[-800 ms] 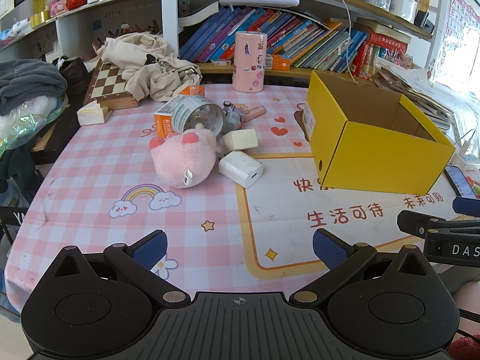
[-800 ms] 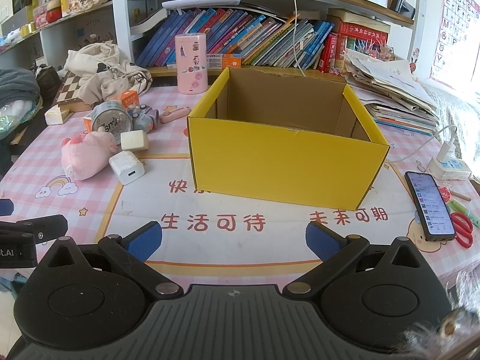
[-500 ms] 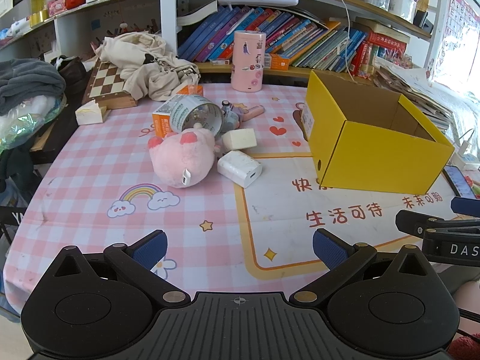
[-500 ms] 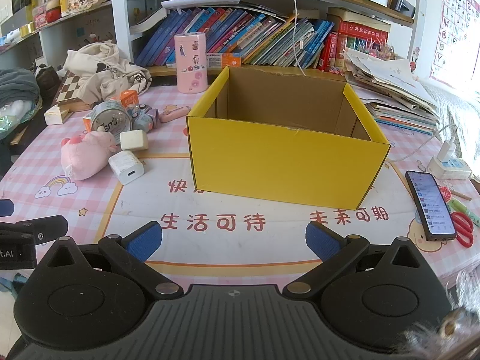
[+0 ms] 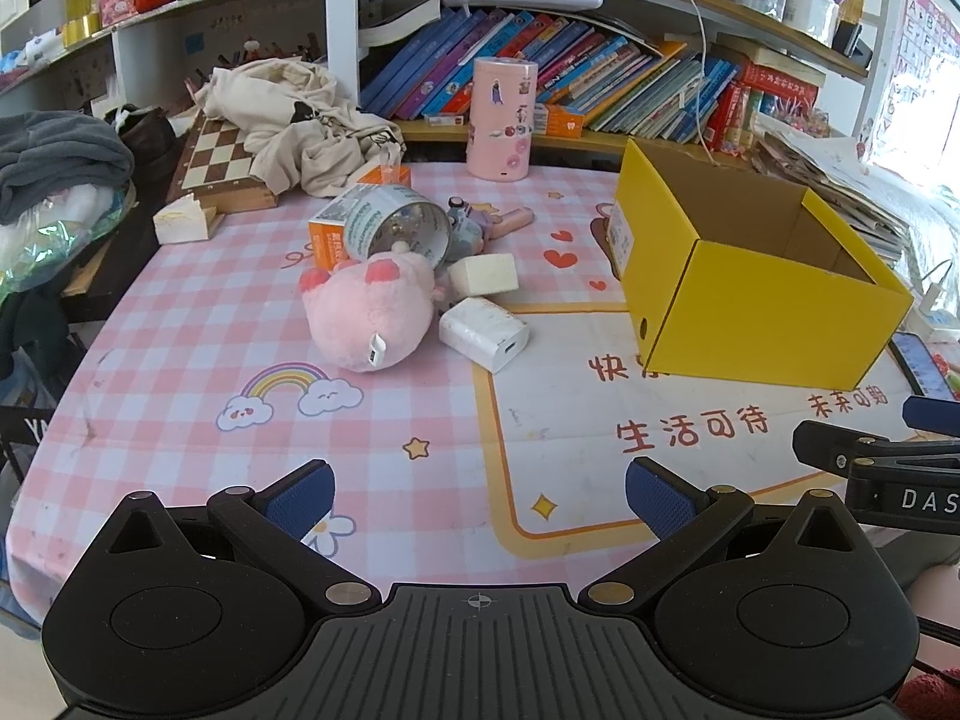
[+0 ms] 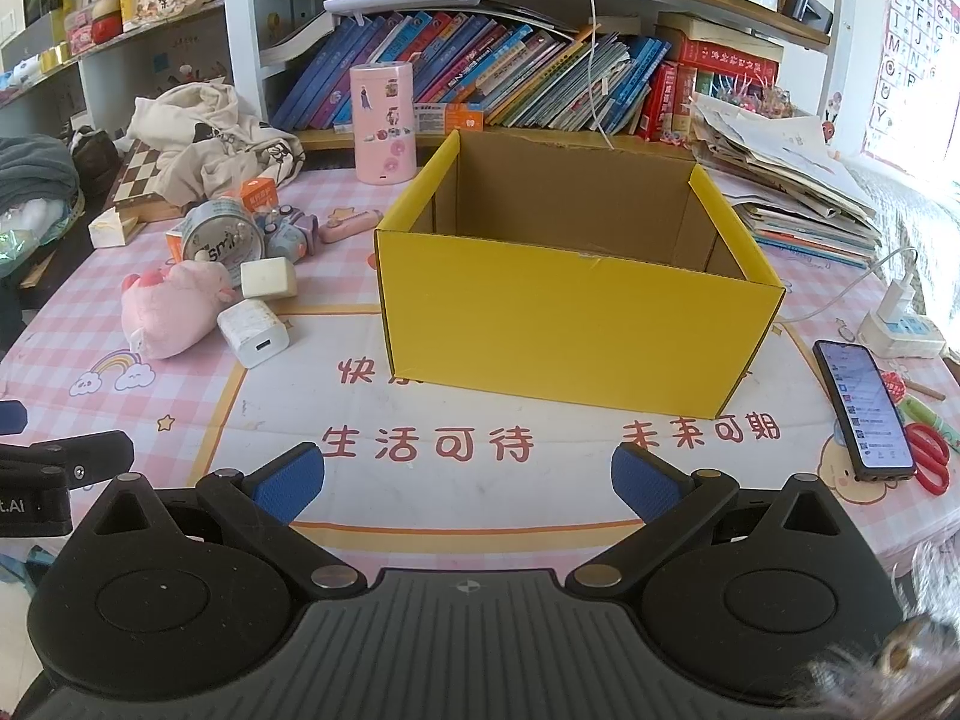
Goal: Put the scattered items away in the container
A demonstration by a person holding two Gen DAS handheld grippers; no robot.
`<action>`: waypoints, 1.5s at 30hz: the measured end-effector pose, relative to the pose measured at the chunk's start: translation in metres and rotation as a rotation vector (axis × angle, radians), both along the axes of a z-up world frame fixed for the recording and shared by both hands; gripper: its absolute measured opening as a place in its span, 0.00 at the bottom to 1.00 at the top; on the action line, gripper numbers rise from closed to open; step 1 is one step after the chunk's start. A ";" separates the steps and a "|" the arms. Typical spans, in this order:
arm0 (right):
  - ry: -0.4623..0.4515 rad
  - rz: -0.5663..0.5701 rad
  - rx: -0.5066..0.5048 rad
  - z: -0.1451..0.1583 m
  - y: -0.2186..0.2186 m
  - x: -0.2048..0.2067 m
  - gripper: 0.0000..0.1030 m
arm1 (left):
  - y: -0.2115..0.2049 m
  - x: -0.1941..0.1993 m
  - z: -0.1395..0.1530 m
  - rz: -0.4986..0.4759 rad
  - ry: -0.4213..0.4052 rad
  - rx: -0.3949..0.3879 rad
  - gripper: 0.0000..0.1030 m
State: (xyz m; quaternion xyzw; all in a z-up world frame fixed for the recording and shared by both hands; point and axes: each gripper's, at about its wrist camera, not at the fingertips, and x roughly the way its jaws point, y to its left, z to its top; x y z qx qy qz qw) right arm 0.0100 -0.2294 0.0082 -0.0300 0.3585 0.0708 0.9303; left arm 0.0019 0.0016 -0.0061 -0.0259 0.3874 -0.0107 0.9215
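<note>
Both grippers' fingers spread wide, pink plush well beyond

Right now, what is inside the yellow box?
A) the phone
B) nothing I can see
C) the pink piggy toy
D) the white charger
B: the yellow box shows only bare cardboard walls inside, while the pink piggy toy, white charger and phone all lie on the table outside it.

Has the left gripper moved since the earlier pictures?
Yes, slightly. In its own view the pink plush toy, yellow box and bookshelf sit a little lower, so the left gripper has tilted upward or lifted.
</note>
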 end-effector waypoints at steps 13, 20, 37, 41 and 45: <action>-0.001 0.001 0.001 0.005 -0.007 0.000 1.00 | 0.000 -0.001 0.002 -0.012 0.001 -0.010 1.00; -0.002 0.009 0.010 -0.002 0.005 -0.002 1.00 | 0.001 -0.002 0.003 -0.007 -0.009 -0.020 1.00; 0.015 0.009 0.004 -0.001 0.002 0.005 1.00 | 0.001 0.000 0.001 -0.001 0.004 0.016 1.00; 0.019 0.016 -0.001 0.001 0.003 0.006 1.00 | 0.001 0.001 0.000 -0.003 0.010 0.023 1.00; 0.024 0.017 -0.007 0.000 0.005 0.007 1.00 | 0.002 0.002 0.000 -0.003 0.012 0.025 1.00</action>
